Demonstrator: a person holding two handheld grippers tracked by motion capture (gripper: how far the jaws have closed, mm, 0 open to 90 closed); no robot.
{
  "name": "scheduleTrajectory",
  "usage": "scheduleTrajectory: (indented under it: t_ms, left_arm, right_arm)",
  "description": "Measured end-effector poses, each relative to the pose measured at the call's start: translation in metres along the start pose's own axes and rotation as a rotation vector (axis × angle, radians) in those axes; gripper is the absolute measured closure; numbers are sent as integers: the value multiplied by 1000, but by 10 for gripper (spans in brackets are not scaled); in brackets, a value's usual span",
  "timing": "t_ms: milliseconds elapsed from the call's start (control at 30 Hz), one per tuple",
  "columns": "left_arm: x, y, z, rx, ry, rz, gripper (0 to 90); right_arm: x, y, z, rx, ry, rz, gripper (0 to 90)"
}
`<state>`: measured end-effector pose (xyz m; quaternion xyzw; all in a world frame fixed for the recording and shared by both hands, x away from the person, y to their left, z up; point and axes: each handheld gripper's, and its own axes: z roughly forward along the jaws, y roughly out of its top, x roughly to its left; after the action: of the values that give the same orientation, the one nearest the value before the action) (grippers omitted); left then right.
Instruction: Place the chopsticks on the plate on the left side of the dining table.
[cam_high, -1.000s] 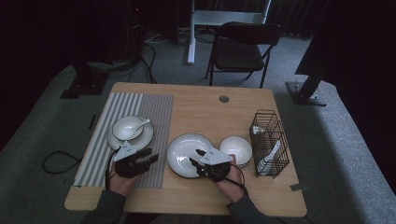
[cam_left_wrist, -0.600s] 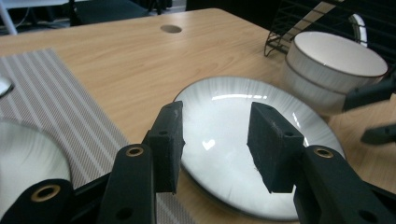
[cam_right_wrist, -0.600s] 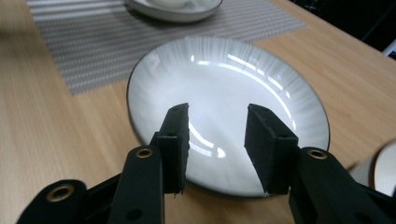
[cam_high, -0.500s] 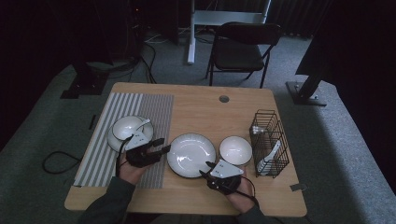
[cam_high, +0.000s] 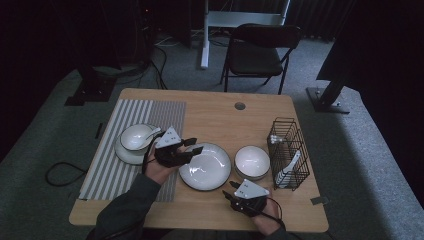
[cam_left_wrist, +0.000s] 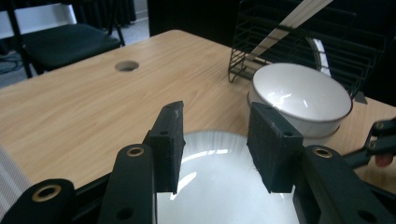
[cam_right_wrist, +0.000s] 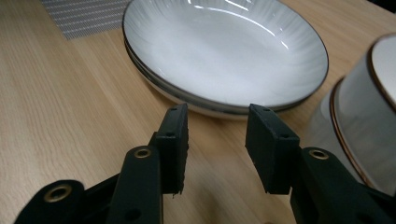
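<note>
Since half a second ago the left gripper (cam_high: 192, 145) has slid rightward to the near-left rim of the large plate (cam_high: 205, 166), while the right gripper (cam_high: 232, 191) has stayed low at the counter (cam_high: 220, 120) edge, just short of the plate's front. Both pairs of fingers stand apart with nothing between them (the left gripper view shows the plate's rim under its gap). The step in hand looks like the approach to grasp this plate, which sits mid-counter beside the small bowl (cam_high: 252, 161). Next, I judge, the left fingers must drop over the rim and close.
</note>
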<state>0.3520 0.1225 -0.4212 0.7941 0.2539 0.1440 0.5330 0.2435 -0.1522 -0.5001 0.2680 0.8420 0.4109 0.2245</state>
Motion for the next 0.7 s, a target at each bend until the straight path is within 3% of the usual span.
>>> scheduleTrajectory:
  t_ms: [233,600,700]
  left_arm:
    - [-7,17,20,-5,-39,44,569]
    - [-25,51,69,-2,-104,144,569]
    - [-28,56,80,3,-122,147,569]
  right_arm:
    - [-3,-10,-3,5,-19,29,583]
    - [-5,-22,-8,4,-38,82,582]
    - [-4,-23,-9,2,-39,95,582]
